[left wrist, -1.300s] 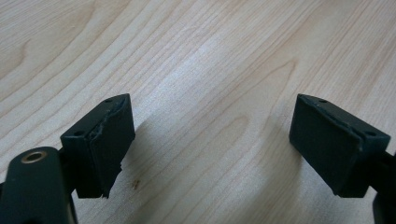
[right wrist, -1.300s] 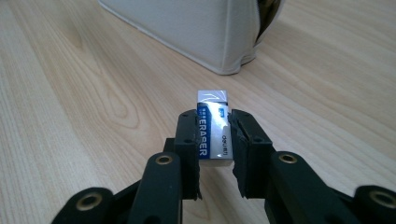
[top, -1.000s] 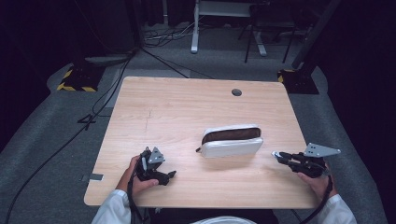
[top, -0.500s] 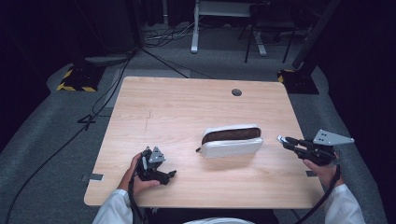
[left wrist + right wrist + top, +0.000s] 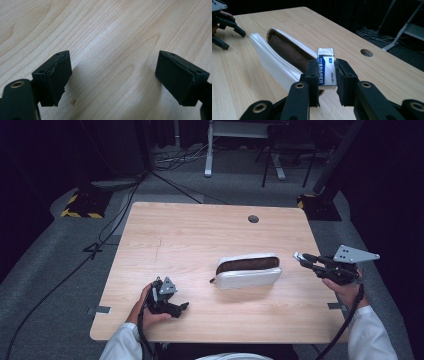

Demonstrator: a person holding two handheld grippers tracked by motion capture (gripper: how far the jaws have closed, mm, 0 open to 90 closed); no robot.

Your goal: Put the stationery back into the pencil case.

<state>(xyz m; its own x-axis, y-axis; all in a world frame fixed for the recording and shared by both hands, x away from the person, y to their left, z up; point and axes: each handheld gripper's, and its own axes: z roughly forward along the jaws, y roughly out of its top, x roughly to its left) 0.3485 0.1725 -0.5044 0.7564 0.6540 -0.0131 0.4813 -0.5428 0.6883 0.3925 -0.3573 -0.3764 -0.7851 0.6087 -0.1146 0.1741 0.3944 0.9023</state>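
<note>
1. High view: the right gripper [image 5: 299, 257] hangs above the right edge of the tabletop [image 5: 200, 232], its tip aimed at the white pencil case [image 5: 248, 271] lying near the middle. The case rests on its side with its zipped mouth open toward the far edge, showing a dark brown lining. The left gripper [image 5: 176, 304] sits low at the near left, well apart from the case.

2. Left gripper view: the left gripper [image 5: 112, 75] stands wide open over bare wood, with nothing between its jaws.

3. Right gripper view: the right gripper [image 5: 325, 75] is clamped on a white eraser [image 5: 326, 68] in a blue printed sleeve, held upright with its upper half free. Just beyond it lies the pencil case [image 5: 279, 57], its brown mesh lining exposed; no contents can be made out inside.

4. The likely step is dropping the eraser into the case. To do it well, the person should line the eraser's long side with the opening, bring it over the near lip, lower it inside the mouth, and only then release. The free gripper could steady the soft rim.
</note>
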